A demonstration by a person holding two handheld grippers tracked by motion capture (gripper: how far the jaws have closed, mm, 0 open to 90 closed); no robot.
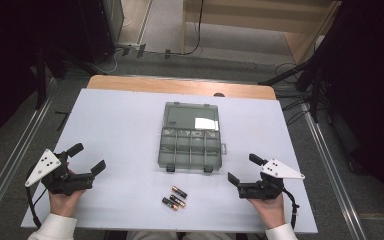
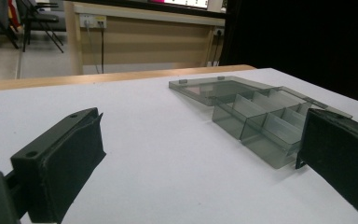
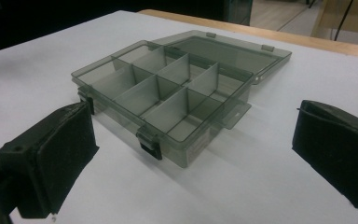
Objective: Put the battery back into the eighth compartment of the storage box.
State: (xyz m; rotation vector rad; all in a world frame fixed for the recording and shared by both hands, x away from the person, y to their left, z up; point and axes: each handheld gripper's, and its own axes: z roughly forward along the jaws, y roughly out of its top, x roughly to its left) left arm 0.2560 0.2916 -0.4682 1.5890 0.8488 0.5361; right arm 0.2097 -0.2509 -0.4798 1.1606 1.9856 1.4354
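High view shows my left gripper (image 1: 86,158) and right gripper (image 1: 241,168) both spread wide and empty, batteries (image 1: 175,196) lying between them before the open box (image 1: 190,135) (light, hard, slick, round: I'd pinch one mid-barrel).

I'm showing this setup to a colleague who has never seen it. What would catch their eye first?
Probably the grey see-through compartment box at the middle of the white table, its lid folded open toward the far edge. Next, three batteries lying just in front of it, with an open left hand-held gripper and right hand-held gripper resting at either side.
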